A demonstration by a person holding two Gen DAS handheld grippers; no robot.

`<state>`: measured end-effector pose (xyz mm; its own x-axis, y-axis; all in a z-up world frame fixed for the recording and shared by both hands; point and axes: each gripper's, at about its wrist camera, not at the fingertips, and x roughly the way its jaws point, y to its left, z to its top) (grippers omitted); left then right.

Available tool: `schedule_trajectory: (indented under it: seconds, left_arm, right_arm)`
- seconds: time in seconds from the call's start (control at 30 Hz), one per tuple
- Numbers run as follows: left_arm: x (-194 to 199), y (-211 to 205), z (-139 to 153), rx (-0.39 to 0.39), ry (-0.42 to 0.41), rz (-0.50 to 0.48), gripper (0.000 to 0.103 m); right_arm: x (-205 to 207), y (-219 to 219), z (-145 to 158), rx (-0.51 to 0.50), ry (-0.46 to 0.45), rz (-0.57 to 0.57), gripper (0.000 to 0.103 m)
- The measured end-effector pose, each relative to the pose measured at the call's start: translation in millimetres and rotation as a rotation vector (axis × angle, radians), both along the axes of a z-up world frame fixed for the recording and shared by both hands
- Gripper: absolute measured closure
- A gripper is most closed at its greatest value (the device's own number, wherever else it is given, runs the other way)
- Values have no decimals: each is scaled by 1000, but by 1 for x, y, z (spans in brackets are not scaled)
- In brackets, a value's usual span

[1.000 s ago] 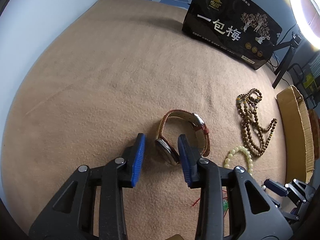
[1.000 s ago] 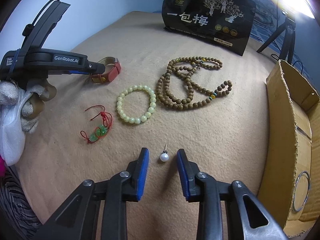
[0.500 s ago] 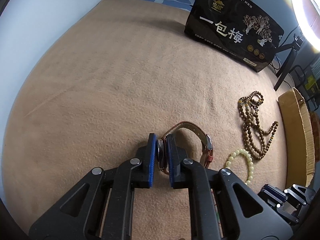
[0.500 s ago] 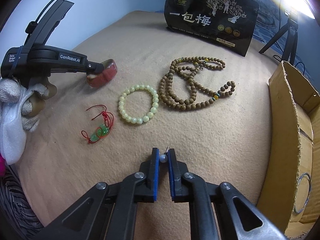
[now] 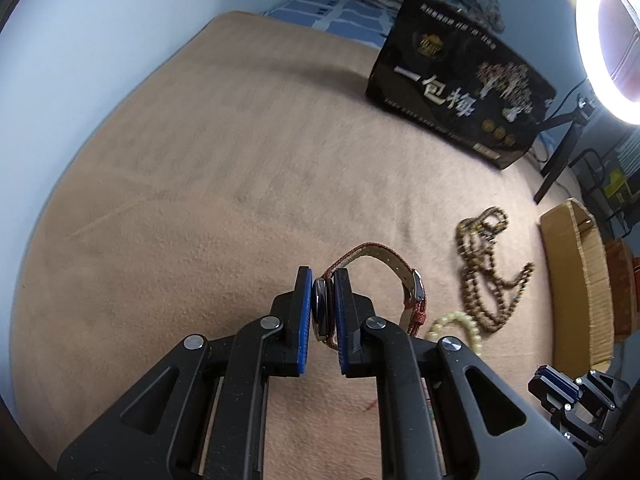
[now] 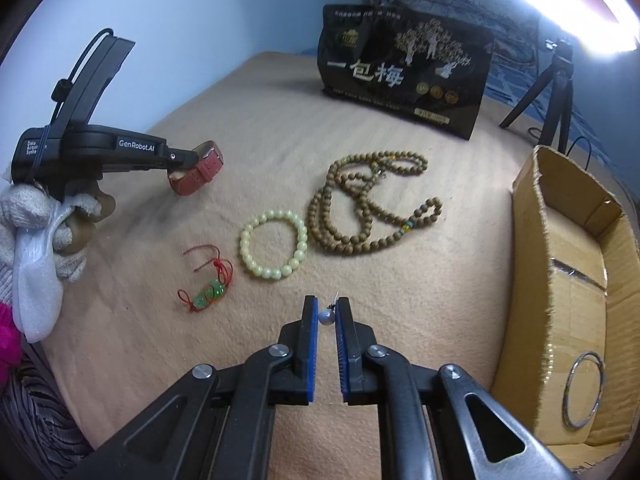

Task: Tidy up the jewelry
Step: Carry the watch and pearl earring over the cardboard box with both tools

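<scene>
Jewelry first: my left gripper (image 5: 323,304) pinches the watch (image 5: 374,286), my right gripper (image 6: 328,316) the pearl (image 6: 325,317). That round pearl could squirt from the jaws if I tilt carelessly toward the box (image 6: 532,280).

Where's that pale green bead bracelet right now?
In the right wrist view, the pale green bead bracelet lies on the tan blanket, between the red-corded green charm and the brown wooden bead necklace.

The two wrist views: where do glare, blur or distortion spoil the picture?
Left wrist view: the ring light burns out the top right corner, and the wooden bead necklace is smeared by motion. Right wrist view: glare fills the top right; the fisheye bends the cardboard box; the pearl earring is sharp.
</scene>
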<state>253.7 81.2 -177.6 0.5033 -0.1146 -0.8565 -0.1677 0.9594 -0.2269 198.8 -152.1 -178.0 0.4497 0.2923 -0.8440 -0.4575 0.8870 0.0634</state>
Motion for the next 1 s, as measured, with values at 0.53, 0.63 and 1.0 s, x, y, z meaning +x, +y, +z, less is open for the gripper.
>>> schedule_trajectory:
  seconds: [0.53,0.63,1.0]
  left_arm:
    - [-9,-54,61,-67,-122,-75,94]
    - [-9,-68,69,-77,-137,-93,94]
    - [-5,-128,84,-108,-163,-160,94]
  right_arm:
    - [-6,-51,53,43,-116,-97,97]
    - [-6,-69,61,53,-131,-131,97]
    - [-10,-133,74,78,-153,-249,97]
